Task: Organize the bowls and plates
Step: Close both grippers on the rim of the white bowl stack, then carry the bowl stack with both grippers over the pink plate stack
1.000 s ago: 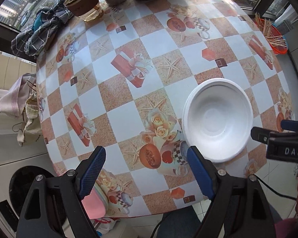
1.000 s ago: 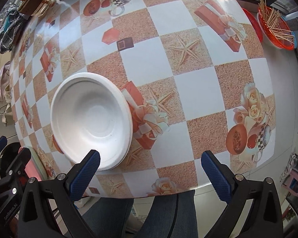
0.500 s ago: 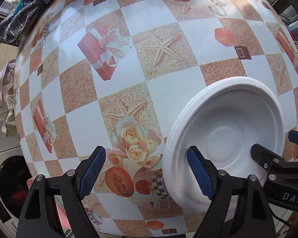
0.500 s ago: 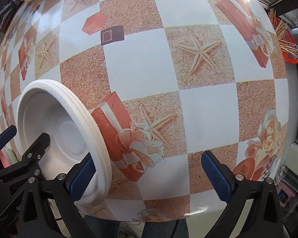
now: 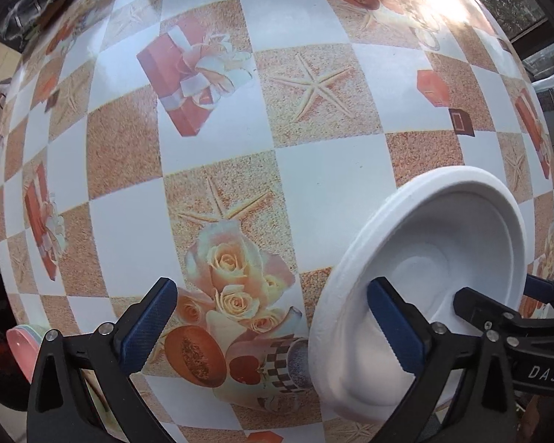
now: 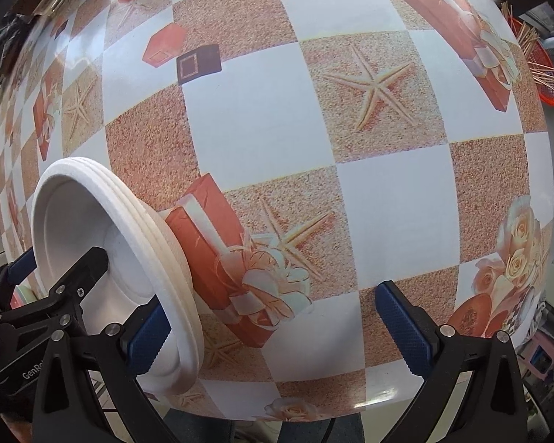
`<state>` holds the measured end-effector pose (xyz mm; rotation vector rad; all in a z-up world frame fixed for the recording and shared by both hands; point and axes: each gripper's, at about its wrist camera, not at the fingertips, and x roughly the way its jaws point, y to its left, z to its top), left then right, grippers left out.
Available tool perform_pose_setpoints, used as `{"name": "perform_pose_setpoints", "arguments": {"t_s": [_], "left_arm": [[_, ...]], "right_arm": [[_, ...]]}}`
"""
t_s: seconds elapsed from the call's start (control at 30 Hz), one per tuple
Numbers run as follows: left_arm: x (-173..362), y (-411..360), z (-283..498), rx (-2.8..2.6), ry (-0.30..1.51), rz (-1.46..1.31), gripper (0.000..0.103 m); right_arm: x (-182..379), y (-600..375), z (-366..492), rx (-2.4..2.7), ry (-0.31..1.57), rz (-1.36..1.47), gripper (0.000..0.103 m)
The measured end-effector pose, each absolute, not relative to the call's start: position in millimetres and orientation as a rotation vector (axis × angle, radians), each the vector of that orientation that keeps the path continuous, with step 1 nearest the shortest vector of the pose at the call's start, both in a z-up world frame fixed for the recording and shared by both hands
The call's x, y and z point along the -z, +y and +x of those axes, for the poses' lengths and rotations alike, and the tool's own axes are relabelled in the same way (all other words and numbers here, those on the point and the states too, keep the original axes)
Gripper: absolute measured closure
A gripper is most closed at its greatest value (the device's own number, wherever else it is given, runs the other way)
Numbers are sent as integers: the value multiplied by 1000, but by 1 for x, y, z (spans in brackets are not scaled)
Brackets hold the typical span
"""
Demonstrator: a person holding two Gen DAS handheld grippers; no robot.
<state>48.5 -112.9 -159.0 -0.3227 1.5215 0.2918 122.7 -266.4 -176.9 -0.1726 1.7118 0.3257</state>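
Note:
A stack of white foam bowls (image 5: 443, 243) (image 6: 66, 221) sits on the table near its front edge. Pointing straight down, my left gripper (image 5: 269, 295) straddles the stack's left rim, one finger inside the top bowl and the other over the tablecloth. Its jaws are opening and the pads do not press on the rim. My right gripper (image 6: 273, 302) straddles the opposite rim in the same way, open, its pads clear of the foam. Each wrist view catches the other gripper at the far side of the bowl: the right gripper (image 5: 498, 291) and the left gripper (image 6: 55, 262).
A patterned checked tablecloth (image 5: 314, 184) covers the table. Pink plates (image 5: 22, 336) lie below the table's left edge. A red basket of sticks (image 6: 539, 62) stands at the far right. A person's legs (image 6: 314, 428) are at the front edge.
Both grippers have sunk toward the table and the bowl stack looms larger. The left gripper's jaws have spread wider, and its right finger now sits deeper inside the top bowl.

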Motion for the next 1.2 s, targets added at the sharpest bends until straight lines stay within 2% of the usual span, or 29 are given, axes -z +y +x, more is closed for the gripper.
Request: {"name": "perform_pose_setpoints", "arguments": {"t_s": [0.07, 0.4, 0.47, 0.53, 0.57, 0.6, 0.63, 0.67, 0.7, 0.73, 0.77, 0.87, 1.2], "left_arm": [[163, -105, 48, -289, 1523, -401, 0], [168, -96, 59, -296, 1559, -403, 0], [164, -106, 65, -297, 1559, -354, 1], [158, -123, 68, -278, 1542, -249, 10], [154, -130, 70, -258, 1532, -205, 14], [152, -135, 71, -238, 1527, -178, 23], [150, -139, 73, -214, 1528, -176, 36], [149, -142, 76, -190, 1535, -193, 44], [148, -142, 78, -163, 1540, -226, 60], [146, -144, 78, -140, 1545, -257, 67], [147, -144, 79, -143, 1553, -258, 67], [148, -145, 72, -134, 1565, -239, 67], [155, -141, -3, -132, 1594, -243, 65]], "right_arm": [[176, -271, 123, -323, 1705, -175, 0], [180, -269, 128, -320, 1732, -178, 0], [180, -270, 127, -316, 1723, -171, 4], [176, -269, 124, -331, 1708, -162, 15], [173, -267, 122, -349, 1699, -163, 26], [170, -264, 120, -374, 1691, -164, 41], [167, -260, 119, -405, 1688, -161, 48], [166, -258, 118, -429, 1694, -149, 57], [166, -255, 118, -439, 1707, -141, 63], [166, -254, 117, -445, 1715, -129, 72], [167, -253, 117, -465, 1732, -91, 85], [169, -252, 109, -456, 1785, -39, 84], [168, -208, 38, -516, 1847, -195, 82]]}}
